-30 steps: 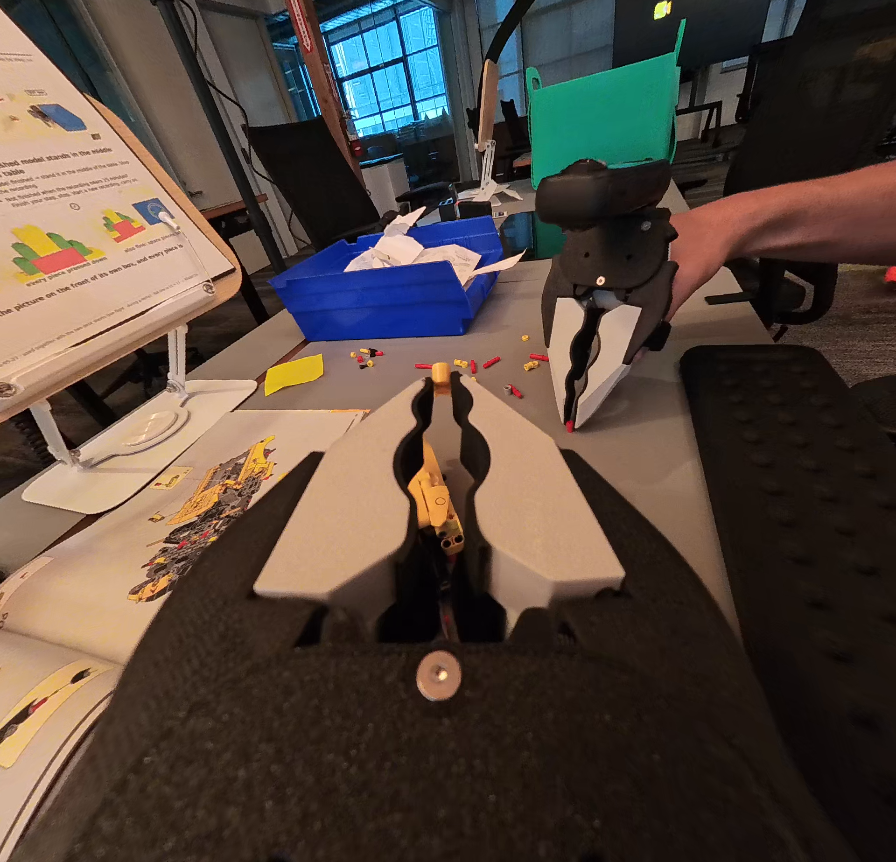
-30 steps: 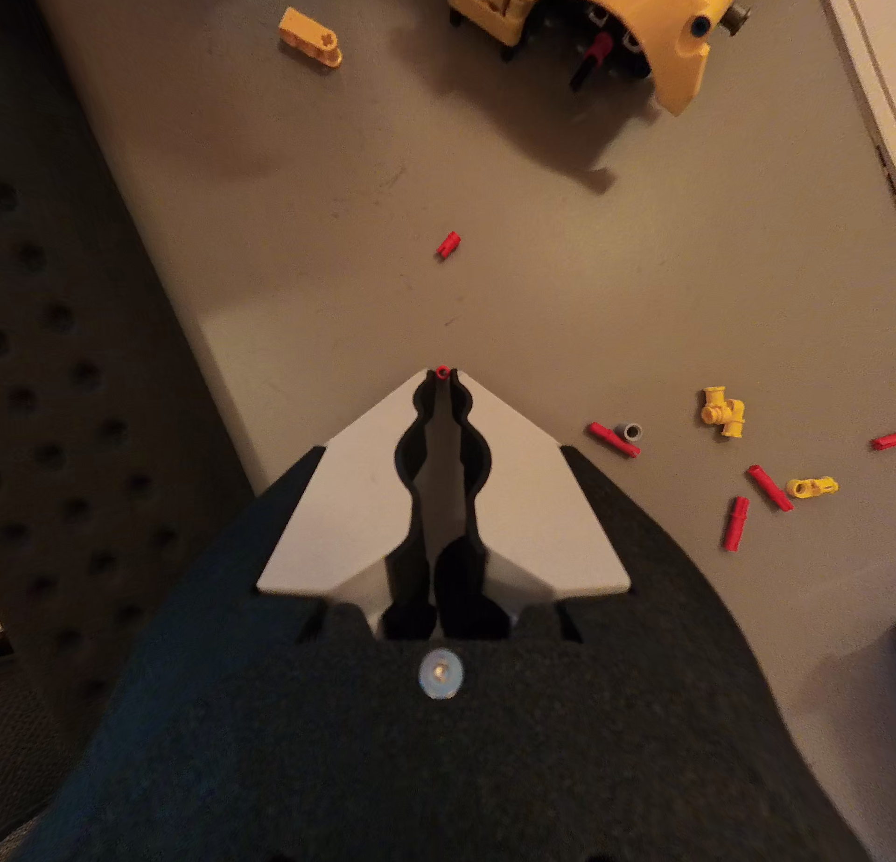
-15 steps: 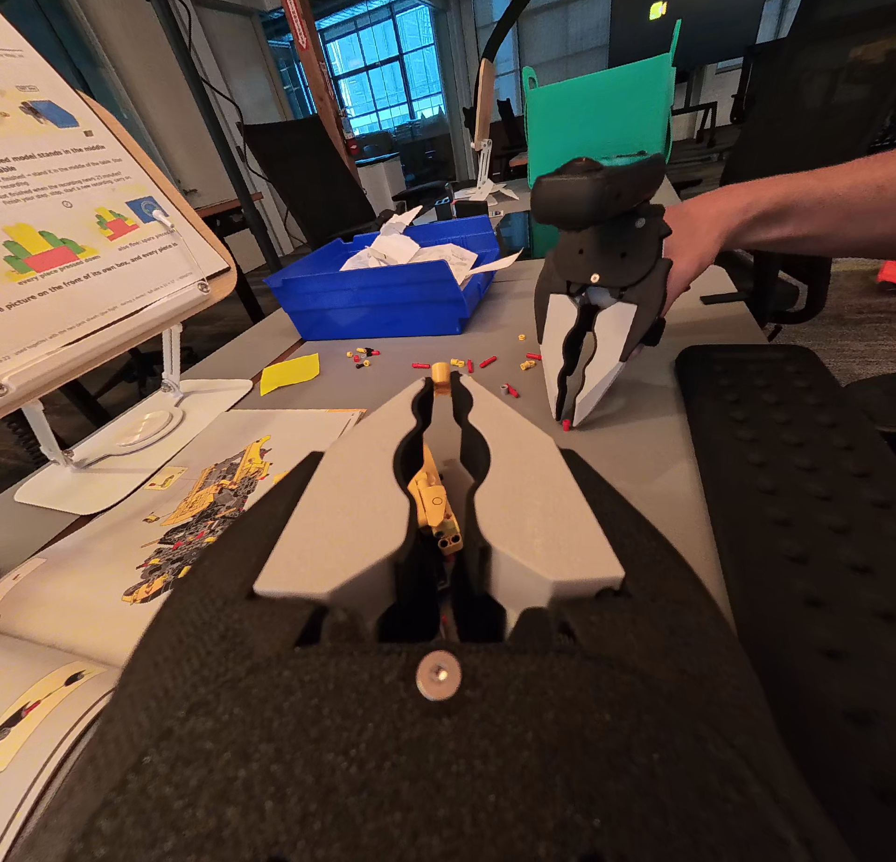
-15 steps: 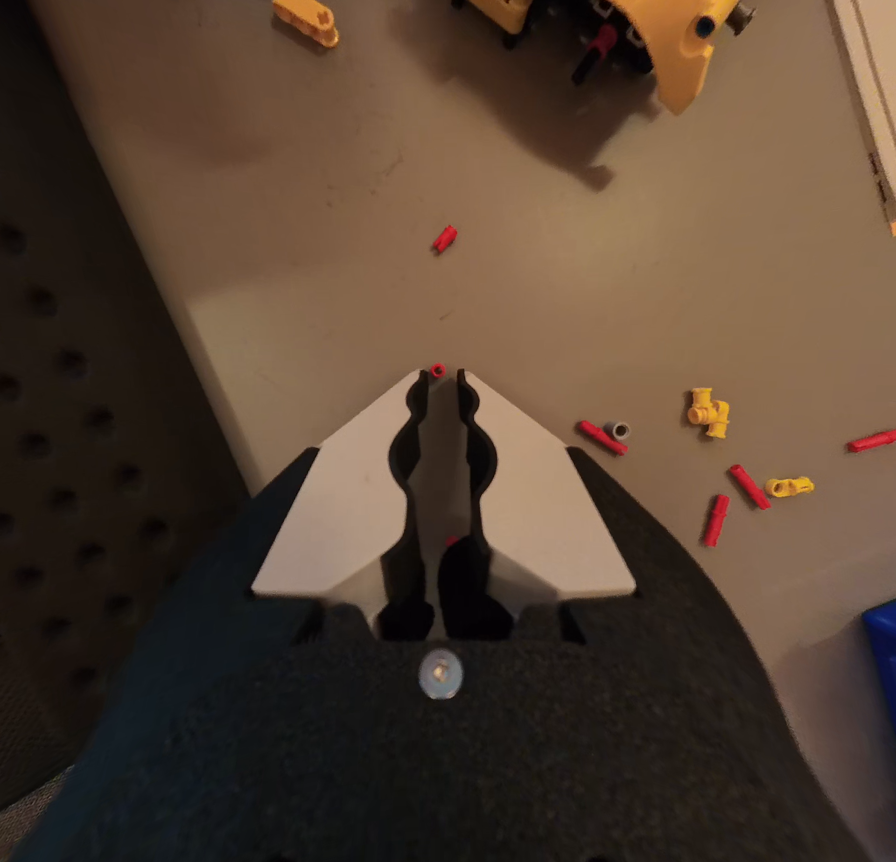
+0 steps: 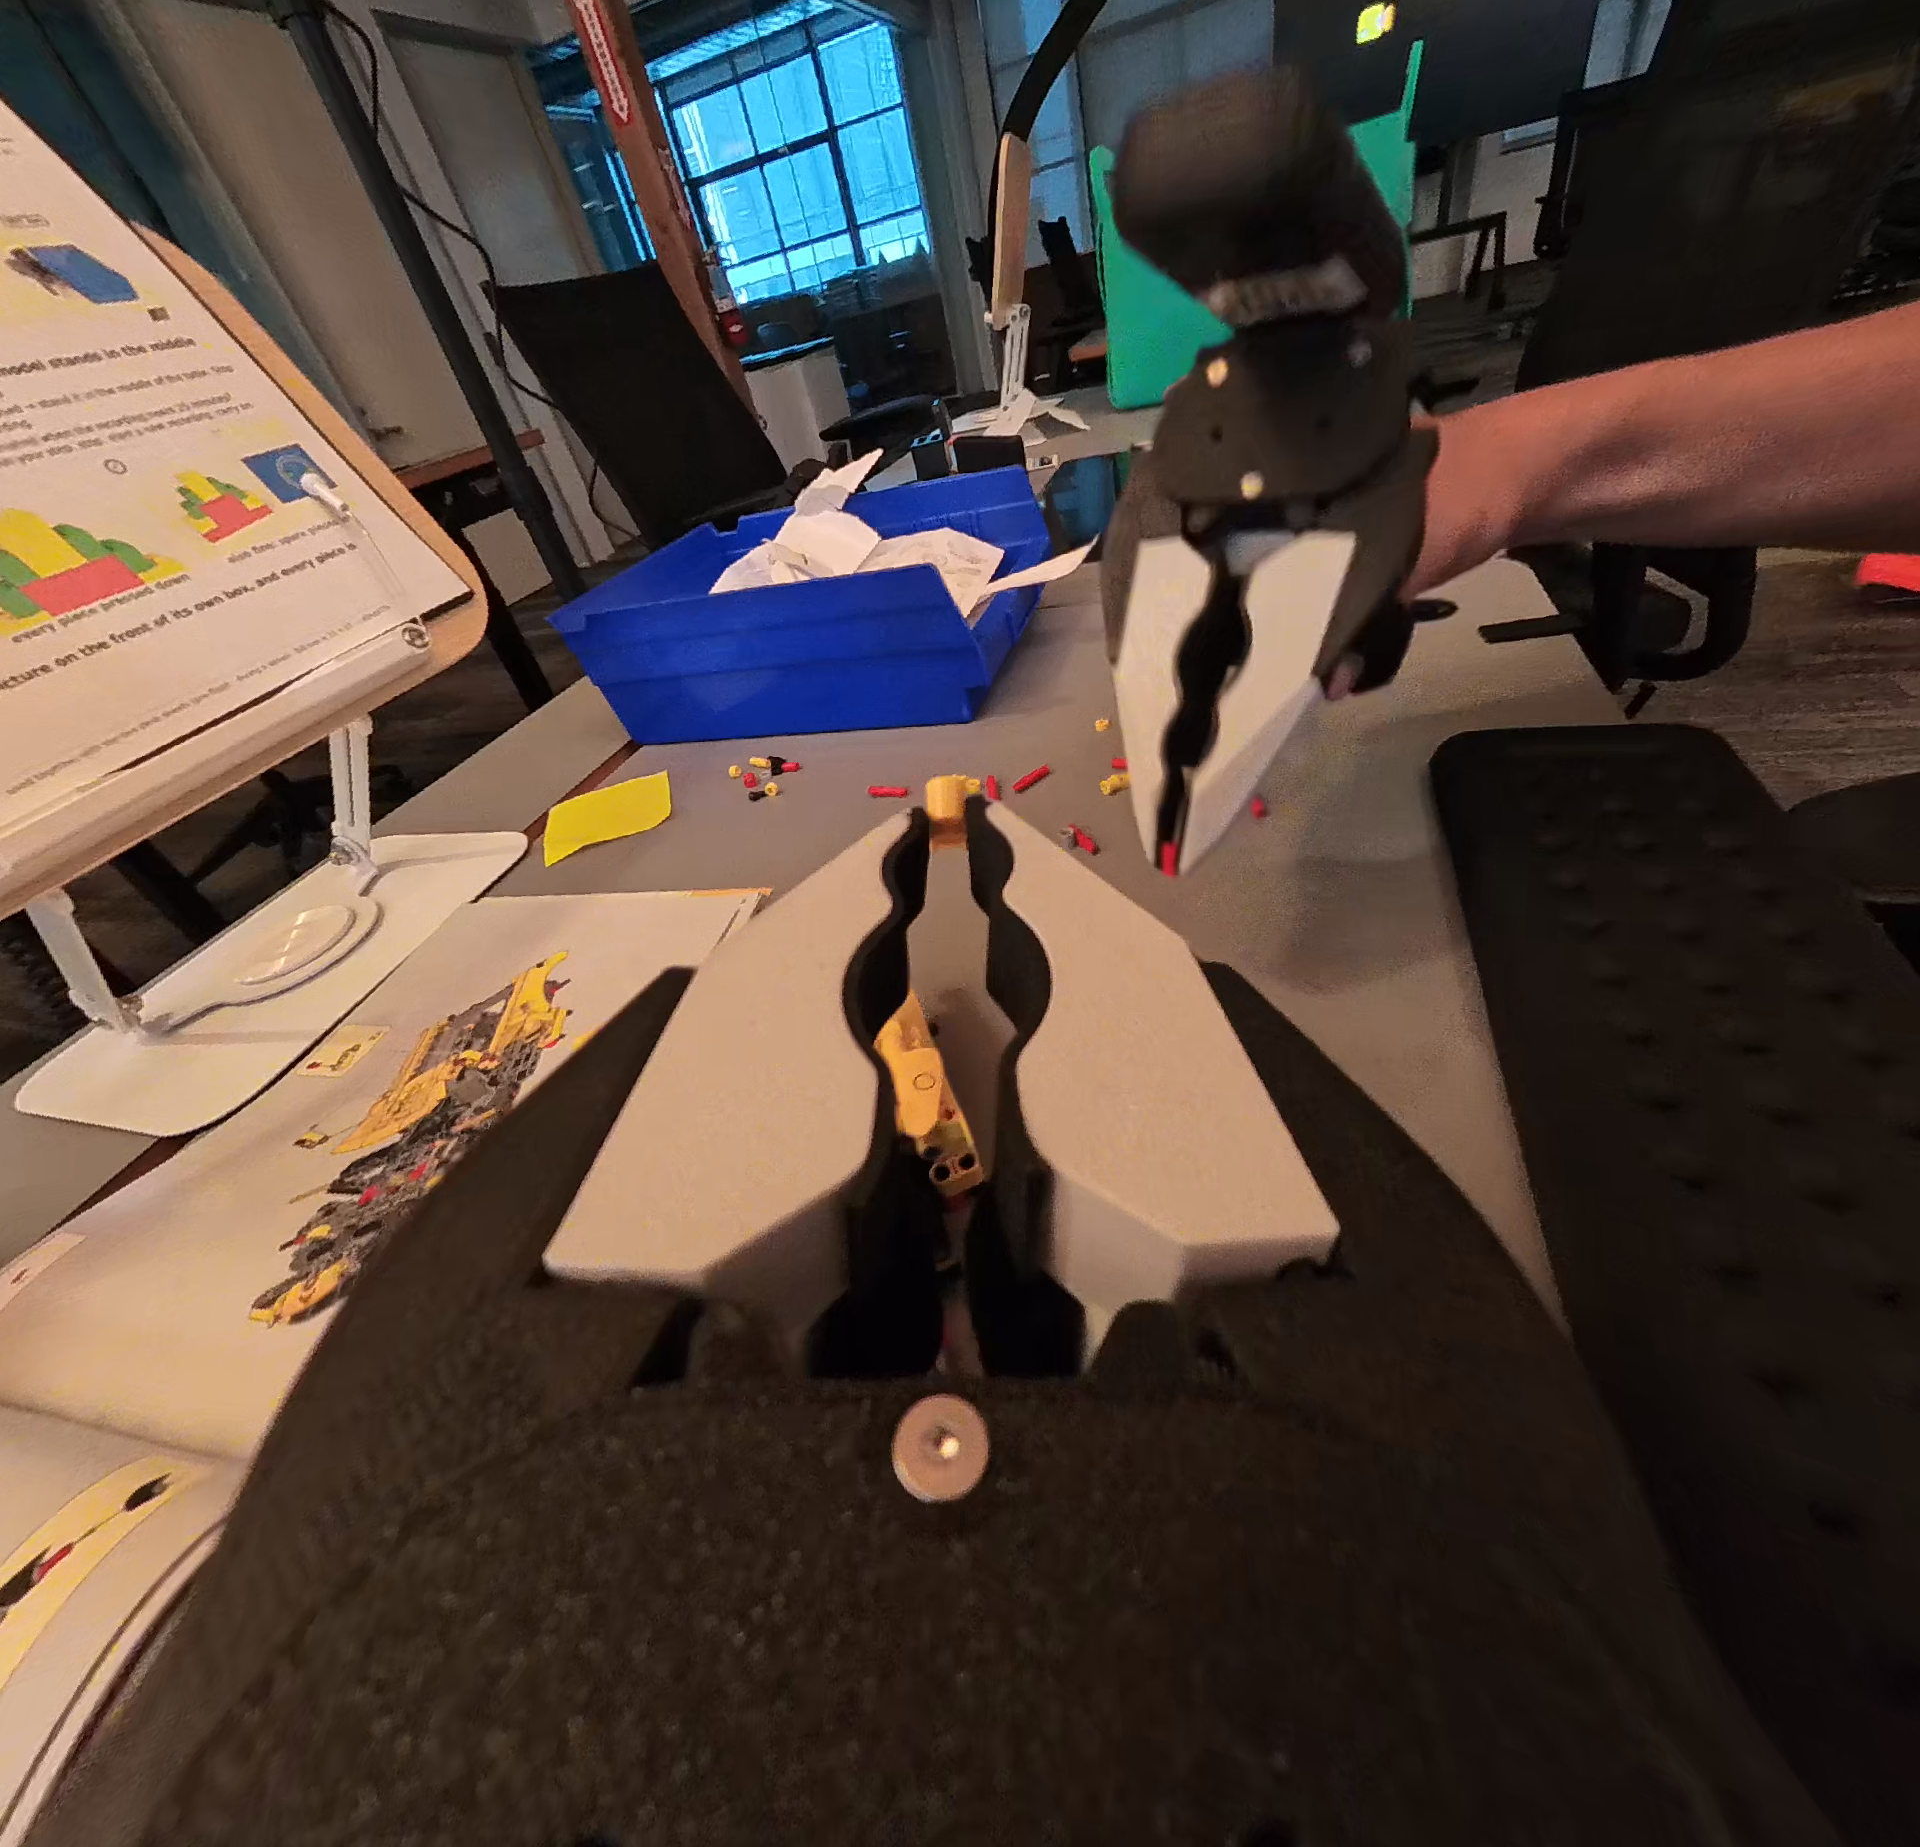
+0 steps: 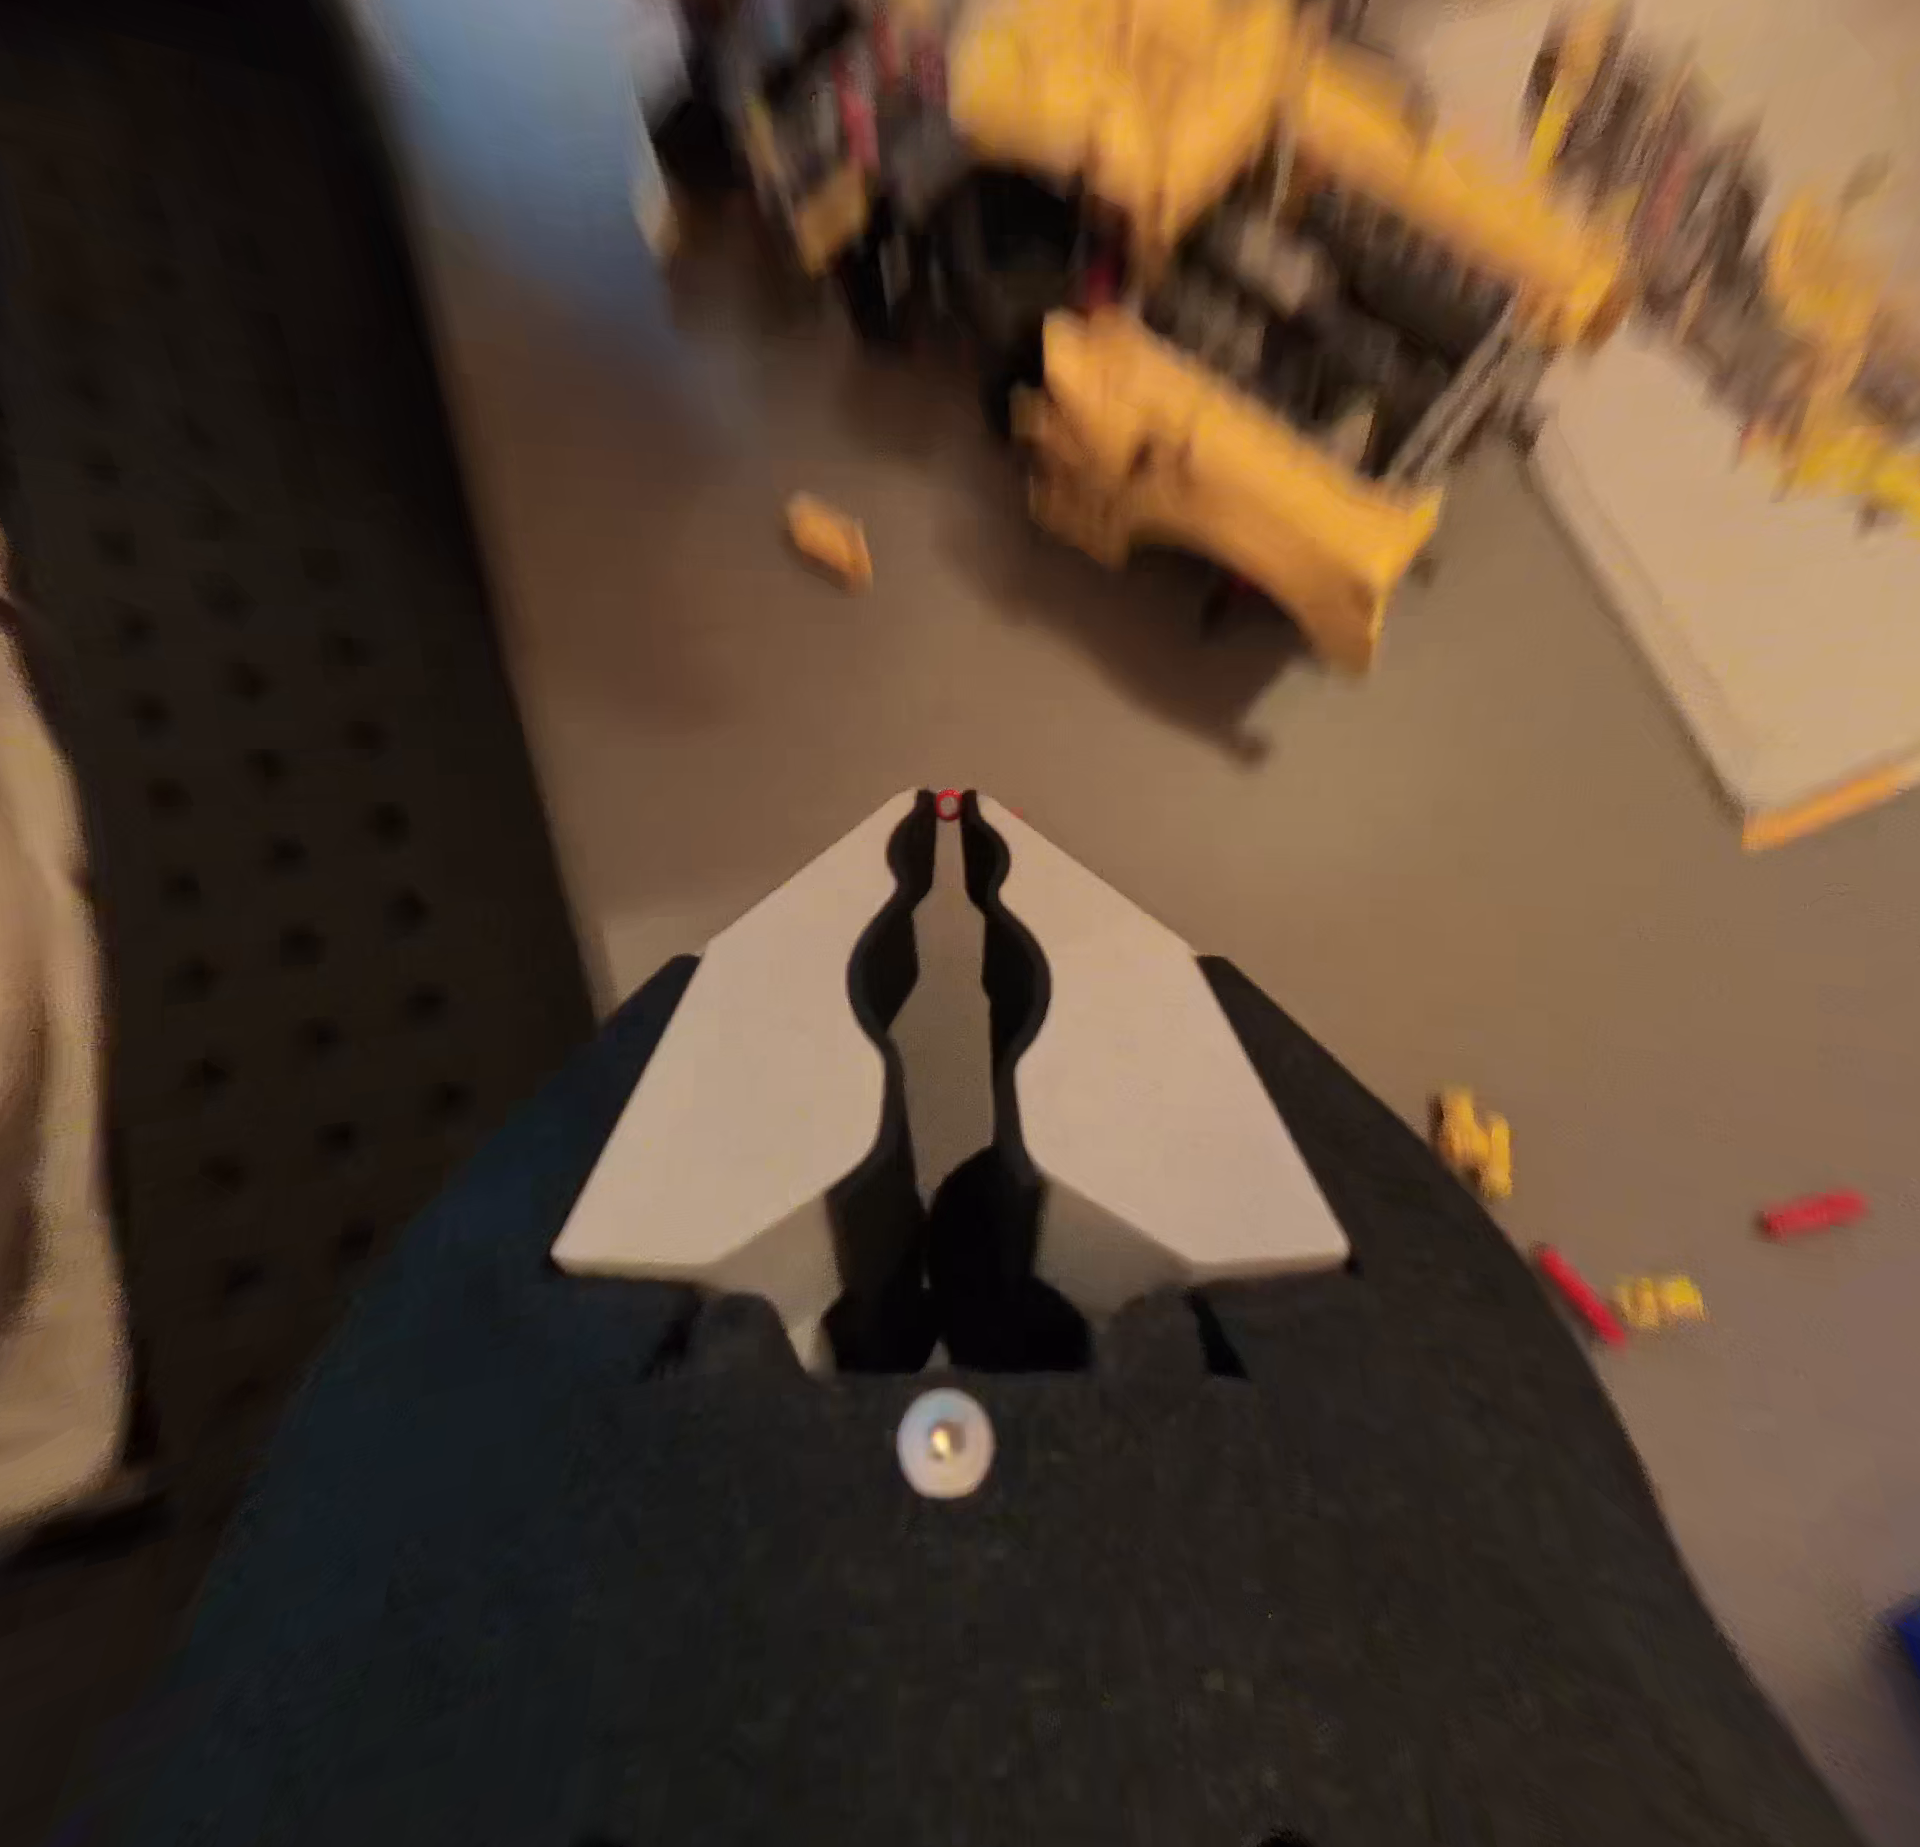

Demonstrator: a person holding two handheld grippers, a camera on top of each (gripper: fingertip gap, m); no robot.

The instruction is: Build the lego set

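Pin [image 6: 947, 805], red, sits pinched at the very tips of the right gripper [image 6: 947, 810]; left gripper [image 5: 947, 810] is clamped on the yellow model [image 5: 925, 1091], frame centre. Line the pin up squarely with its hole, press gently, lest it twist free.

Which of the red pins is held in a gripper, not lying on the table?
The red pin pinched at the right gripper tips; the others lie loose.
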